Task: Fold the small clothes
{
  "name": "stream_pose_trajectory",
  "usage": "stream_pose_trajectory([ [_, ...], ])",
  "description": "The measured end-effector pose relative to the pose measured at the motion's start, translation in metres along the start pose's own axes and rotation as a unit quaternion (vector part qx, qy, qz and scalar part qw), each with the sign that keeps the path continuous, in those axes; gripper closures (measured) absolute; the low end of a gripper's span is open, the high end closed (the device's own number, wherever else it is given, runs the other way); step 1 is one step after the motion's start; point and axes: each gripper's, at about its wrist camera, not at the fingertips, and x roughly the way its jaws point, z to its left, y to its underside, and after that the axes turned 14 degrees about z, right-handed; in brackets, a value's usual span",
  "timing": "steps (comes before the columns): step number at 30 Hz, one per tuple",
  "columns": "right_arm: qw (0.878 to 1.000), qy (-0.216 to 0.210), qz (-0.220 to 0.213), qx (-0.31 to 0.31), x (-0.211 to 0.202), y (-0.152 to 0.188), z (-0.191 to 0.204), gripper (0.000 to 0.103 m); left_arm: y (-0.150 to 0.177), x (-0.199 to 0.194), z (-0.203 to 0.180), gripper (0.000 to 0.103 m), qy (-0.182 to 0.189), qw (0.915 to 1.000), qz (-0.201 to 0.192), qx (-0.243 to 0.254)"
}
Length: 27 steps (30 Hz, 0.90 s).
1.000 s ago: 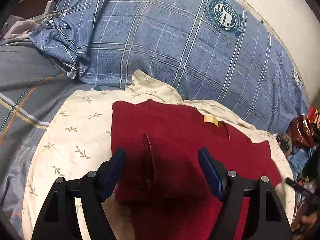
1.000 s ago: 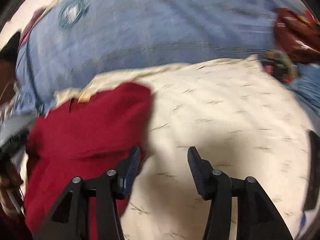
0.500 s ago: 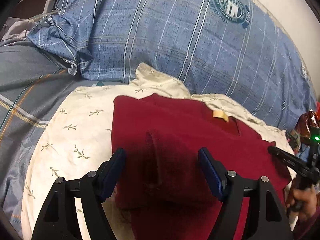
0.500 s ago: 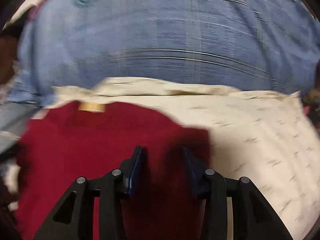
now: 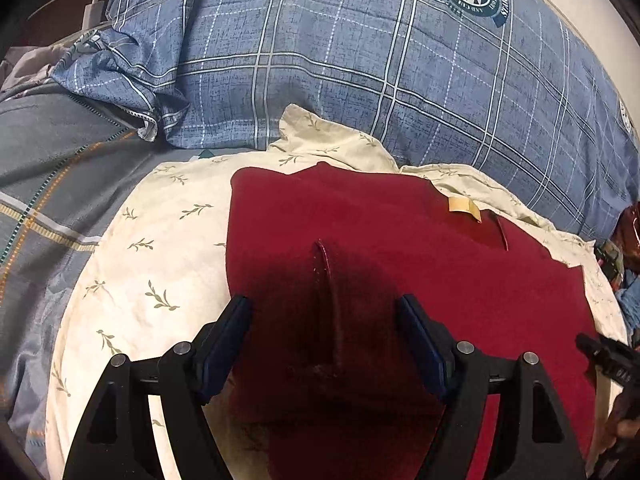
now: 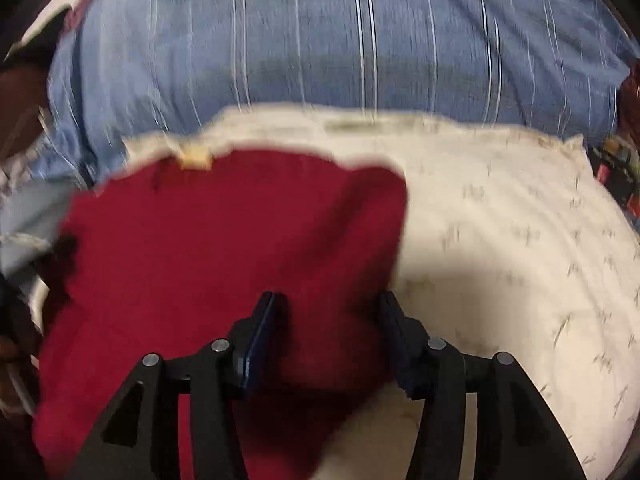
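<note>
A dark red shirt (image 5: 400, 264) with a tan neck label (image 5: 464, 206) lies flat on a cream leaf-print cloth (image 5: 160, 248). A raised crease (image 5: 326, 280) runs down its near part. My left gripper (image 5: 324, 340) is open above that crease, holding nothing. In the blurred right wrist view the red shirt (image 6: 224, 248) fills the left half. My right gripper (image 6: 328, 320) is open over the shirt's right edge, with cloth between its fingers but not pinched. The right gripper's black body also shows at the left wrist view's right edge (image 5: 608, 360).
A large blue plaid pillow (image 5: 360, 60) lies behind the cloth. A grey plaid blanket (image 5: 48, 168) is at the left. A white charger and cable (image 5: 90, 12) sit at the far left. Dark red clutter (image 5: 630, 224) lies at the right.
My right gripper swung left from the bare cream cloth onto the shirt's right edge; its jaws narrowed, then widened again. My left gripper stayed open and moved slightly closer to the shirt.
</note>
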Motion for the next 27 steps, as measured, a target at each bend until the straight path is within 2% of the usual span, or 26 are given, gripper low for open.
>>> stream_pose_trajectory([
  [2,0.999,-0.031,0.005,0.027,-0.017,0.005,-0.008,0.048,0.004,-0.004,0.002,0.028,0.006,1.0000,0.000,0.000],
  [4,0.998,-0.058,-0.004,0.017,-0.044,0.021,-0.007,0.043,0.010,-0.014,0.008,0.028,0.026,0.9996,0.003,-0.008],
  [6,0.997,-0.073,0.007,0.002,-0.059,0.041,-0.006,0.039,0.016,-0.025,0.018,0.028,0.042,0.9990,0.005,-0.017],
  [8,0.993,-0.111,0.026,0.003,-0.068,0.069,-0.007,0.038,0.020,-0.034,0.025,0.028,0.052,0.9984,0.006,-0.022],
  [11,0.980,-0.185,0.074,0.011,-0.064,0.109,-0.005,0.037,0.030,-0.050,0.032,0.028,0.054,0.9982,0.001,-0.027],
  [14,0.973,-0.211,0.091,0.007,-0.050,0.129,0.006,0.040,0.039,-0.061,0.033,0.028,0.051,0.9983,-0.005,-0.028],
  [16,0.974,-0.207,0.092,0.002,-0.039,0.134,0.016,0.050,0.047,-0.068,0.033,0.028,0.052,0.9982,-0.008,-0.029],
  [17,0.977,-0.198,0.072,-0.003,-0.039,0.135,0.020,0.052,0.051,-0.072,0.033,0.028,0.054,0.9981,-0.009,-0.029],
  [18,0.980,-0.189,0.056,-0.011,-0.041,0.135,0.025,0.062,0.057,-0.076,0.035,0.028,0.055,0.9980,-0.010,-0.031],
  [19,0.984,-0.171,0.050,-0.024,-0.041,0.134,0.029,0.087,0.061,-0.079,0.036,0.028,0.055,0.9979,-0.010,-0.034],
  [20,0.986,-0.157,0.046,-0.035,-0.043,0.132,0.031,0.094,0.067,-0.082,0.040,0.028,0.055,0.9977,-0.010,-0.039],
  [22,0.987,-0.151,0.032,-0.044,-0.053,0.131,0.031,0.095,0.075,-0.088,0.046,0.028,0.060,0.9970,-0.008,-0.049],
  [25,0.993,-0.105,-0.006,-0.060,-0.084,0.134,0.022,0.096,0.092,-0.101,0.060,0.028,0.071,0.9951,-0.012,-0.068],
  [27,0.996,-0.074,-0.020,-0.049,-0.093,0.137,0.009,0.098,0.102,-0.108,0.068,0.028,0.071,0.9943,-0.015,-0.078],
])
